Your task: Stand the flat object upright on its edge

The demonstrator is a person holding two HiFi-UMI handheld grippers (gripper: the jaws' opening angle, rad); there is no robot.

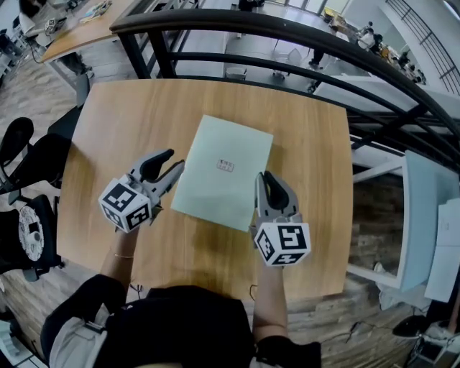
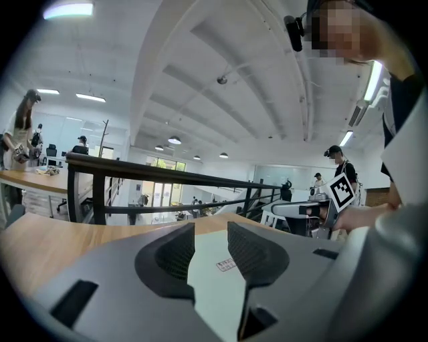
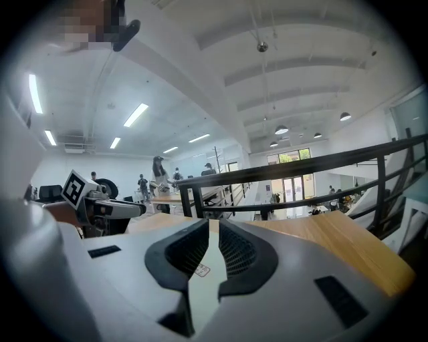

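Sheet (image 1: 224,172) at the bench (image 1: 115,129) centre looks light, thin, bendy: pinch its side edges. Left claw (image 1: 175,159) stands released, right claw (image 1: 266,177) clenched empty.

a: how is the light?
b: bright and even, all from above. long ceiling strips (image 3: 134,115) show at the left of the right gripper view, and a lamp (image 2: 67,9) glares white at the top left of the left gripper view.
a: shadows?
b: only faint, soft ones on the table (image 1: 309,144) in the head view. no glare on the wood.
a: sharpness?
b: the head view is crisp. both gripper views bend straight lines, go black at the corners, and blur whatever lies nearest the lens.
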